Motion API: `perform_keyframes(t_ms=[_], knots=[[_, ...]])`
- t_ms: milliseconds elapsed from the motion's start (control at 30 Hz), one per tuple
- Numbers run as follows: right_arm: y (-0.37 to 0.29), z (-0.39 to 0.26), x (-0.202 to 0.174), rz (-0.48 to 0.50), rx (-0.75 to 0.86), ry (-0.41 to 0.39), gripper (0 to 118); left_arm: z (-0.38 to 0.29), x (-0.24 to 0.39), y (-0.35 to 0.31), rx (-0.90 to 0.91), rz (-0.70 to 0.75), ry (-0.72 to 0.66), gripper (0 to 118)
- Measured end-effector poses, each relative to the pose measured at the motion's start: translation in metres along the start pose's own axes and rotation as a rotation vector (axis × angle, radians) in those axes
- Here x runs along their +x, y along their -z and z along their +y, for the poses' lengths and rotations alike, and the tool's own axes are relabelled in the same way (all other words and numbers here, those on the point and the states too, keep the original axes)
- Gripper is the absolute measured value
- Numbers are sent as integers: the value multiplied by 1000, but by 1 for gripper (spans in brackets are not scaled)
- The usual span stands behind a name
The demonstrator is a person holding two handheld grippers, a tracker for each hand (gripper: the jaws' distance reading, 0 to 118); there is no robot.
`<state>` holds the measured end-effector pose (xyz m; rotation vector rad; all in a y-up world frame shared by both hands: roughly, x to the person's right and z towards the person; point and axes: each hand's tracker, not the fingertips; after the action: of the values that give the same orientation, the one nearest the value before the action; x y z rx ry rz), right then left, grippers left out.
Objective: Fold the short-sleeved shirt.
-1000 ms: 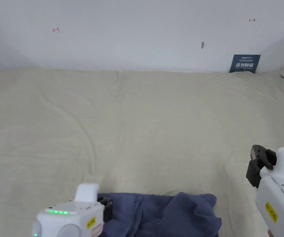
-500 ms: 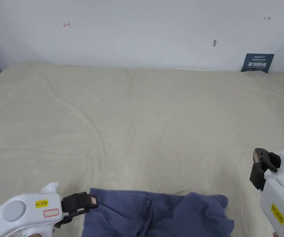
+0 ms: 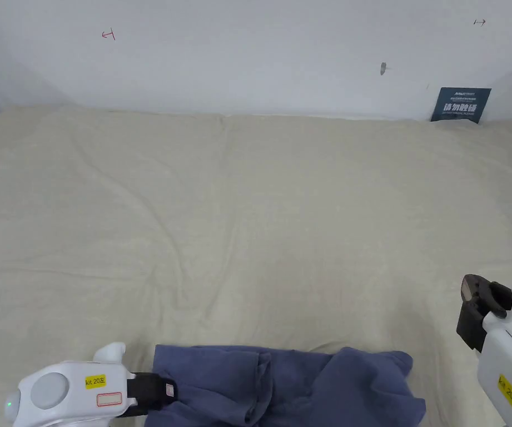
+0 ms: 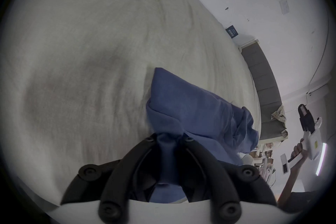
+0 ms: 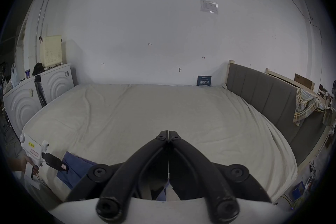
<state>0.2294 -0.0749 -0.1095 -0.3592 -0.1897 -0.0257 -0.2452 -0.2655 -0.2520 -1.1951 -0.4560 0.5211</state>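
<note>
A crumpled blue short-sleeved shirt lies at the near edge of the bed, also seen as blue shirt and shirt. My left gripper is at the shirt's left edge; in the left gripper view the left gripper has both jaws pressed on a bunch of the blue cloth. My right gripper hovers to the right of the shirt, apart from it. In the right gripper view the right gripper has its jaws together with nothing between them.
A cream bedsheet covers the wide bed up to a white wall. A dark blue sign leans at the back right. A grey padded headboard with a plaid cloth runs along the right side. White cabinets stand left.
My left gripper swung from above the shirt out to its left, then came in and closed on the shirt's left edge. The right gripper stayed about where it was.
</note>
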Motion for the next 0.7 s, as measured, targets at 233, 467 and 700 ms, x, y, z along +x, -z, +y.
perform_keyframes(t_ms=[233, 467, 700], knots=[[-2, 3, 1, 7, 9, 2, 0, -8, 41, -21, 74, 113, 135, 13], [-10, 10, -1, 36, 43, 14, 0, 0, 34, -74, 116, 210, 163, 13], [-16, 12, -8, 75, 63, 16, 0, -2, 28, -123, 165, 386, 170, 13]])
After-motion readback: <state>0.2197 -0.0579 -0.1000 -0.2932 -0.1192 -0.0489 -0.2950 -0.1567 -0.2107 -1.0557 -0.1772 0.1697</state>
